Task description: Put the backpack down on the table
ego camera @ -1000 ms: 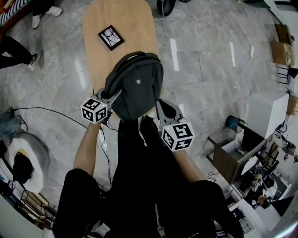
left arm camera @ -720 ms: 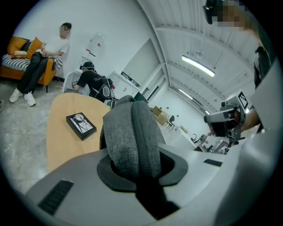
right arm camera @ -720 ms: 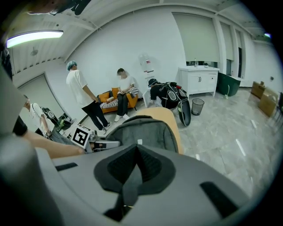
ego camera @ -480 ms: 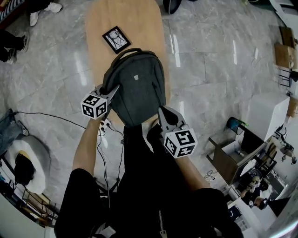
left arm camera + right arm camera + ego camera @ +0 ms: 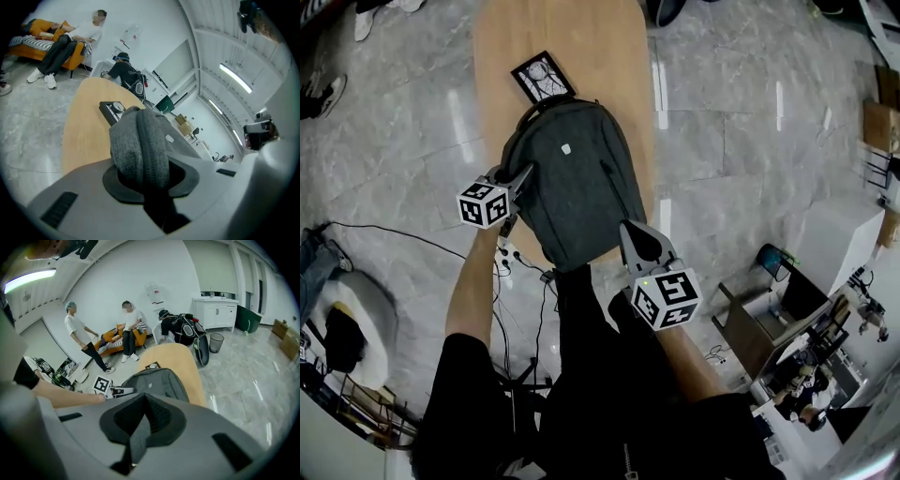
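Nearest the person, the right gripper [image 5: 628, 230] has its jaws shut on a thin grey strap [image 5: 135, 439] at the backpack's near end. A little further out, the left gripper [image 5: 523, 174] is clamped on a thick padded fold at the left side of the backpack [image 5: 572, 178]. The grey bag lies lengthwise over the near part of the wooden table [image 5: 614, 47], and its near end reaches past the table's edge. Just beyond its top handle, a dark frame [image 5: 542, 77] lies flat on the table. Far off, a person sits on a sofa [image 5: 112, 339].
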Available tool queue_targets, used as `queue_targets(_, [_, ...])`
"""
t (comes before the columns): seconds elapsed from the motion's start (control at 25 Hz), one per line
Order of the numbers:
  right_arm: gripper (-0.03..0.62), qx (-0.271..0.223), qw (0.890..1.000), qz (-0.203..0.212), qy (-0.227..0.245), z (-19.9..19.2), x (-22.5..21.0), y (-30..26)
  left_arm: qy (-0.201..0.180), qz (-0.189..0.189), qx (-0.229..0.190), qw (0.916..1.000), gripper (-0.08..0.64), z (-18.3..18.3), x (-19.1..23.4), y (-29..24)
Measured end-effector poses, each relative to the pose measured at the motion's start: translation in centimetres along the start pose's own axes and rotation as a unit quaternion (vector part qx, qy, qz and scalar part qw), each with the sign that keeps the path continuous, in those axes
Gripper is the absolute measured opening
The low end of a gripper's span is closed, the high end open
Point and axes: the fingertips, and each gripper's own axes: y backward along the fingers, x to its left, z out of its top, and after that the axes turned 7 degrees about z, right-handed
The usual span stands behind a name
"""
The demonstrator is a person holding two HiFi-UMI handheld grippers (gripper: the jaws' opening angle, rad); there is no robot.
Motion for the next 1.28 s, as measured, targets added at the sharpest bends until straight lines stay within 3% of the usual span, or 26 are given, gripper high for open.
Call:
queue_targets(0.36, [0.011,0.032,0.999,0.005,-0.011,-1.9,-1.1,-2.2,0.027,-0.026,0.014,0.9992,0.089,-1.1,1.7,-3.4])
queue_targets(0.48, [0.011,0.039,0.999,0.008,-0.014,-2.6,-1.2,-2.8,0.05,-0.017,0.014,0.9985,0.119,-1.9,2.9,-4.0])
queue_targets(0.64, [0.011,0.031,0.999,0.019,-0.01,-2.0,-1.1,-3.0,0.087,0.051,0.002,0.9949,0.268,-2.3,5.7,-4.0])
queue_targets(0.8, [0.011,0.021,0.999,0.027,-0.006,-1.8,-0.6,-2.8,0.028,0.133,0.002,0.9907,0.319,-2.6,6.8,-2.3])
queue_targets(0.92, [0.011,0.008,0.999,0.036,-0.002,-1.6,-0.6,-1.9,0.007,0.179,-0.007,0.9839,0.319,-2.2,6.6,-0.5])
queue_targets(1.04, [0.011,-0.003,0.999,0.047,0.008,-1.4,-0.3,-0.9,0.015,0.186,-0.032,0.982,0.31,-1.4,4.5,1.9])
queue_targets(1.2, [0.01,-0.017,0.996,0.073,0.047,-0.8,1.1,0.9,0.003,0.188,-0.061,0.9802,0.179,-0.3,-1.2,6.1])
queue_targets(1.28, [0.009,-0.023,0.993,0.091,0.073,-0.5,1.9,2.3,-0.021,0.215,-0.066,0.9742,0.114,-0.2,-4.4,8.1])
